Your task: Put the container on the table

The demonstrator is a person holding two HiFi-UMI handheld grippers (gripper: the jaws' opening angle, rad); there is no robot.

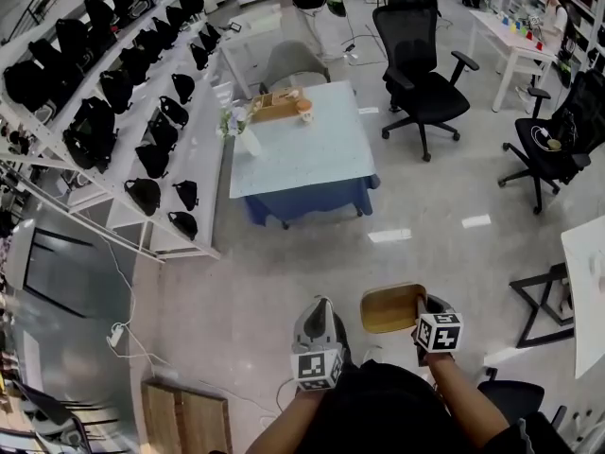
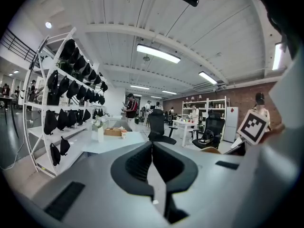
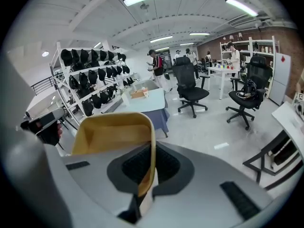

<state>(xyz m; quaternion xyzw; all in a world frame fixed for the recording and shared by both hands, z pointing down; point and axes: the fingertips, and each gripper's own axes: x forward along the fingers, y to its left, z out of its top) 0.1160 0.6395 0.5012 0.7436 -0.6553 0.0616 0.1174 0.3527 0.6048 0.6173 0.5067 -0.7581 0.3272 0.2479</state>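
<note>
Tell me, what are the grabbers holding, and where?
The right gripper pinches the wooden container by one side wall. The left gripper is shut and empty.

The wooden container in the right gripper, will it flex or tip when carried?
Probably rigid: the wooden container looks unbent though pinched by one thin wall. It may swing, since the right gripper grips only one edge.

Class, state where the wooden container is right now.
In the head view, the wooden container is at bottom centre-right, its wall gripped by the right gripper, above the floor and well short of the light blue table.
</note>
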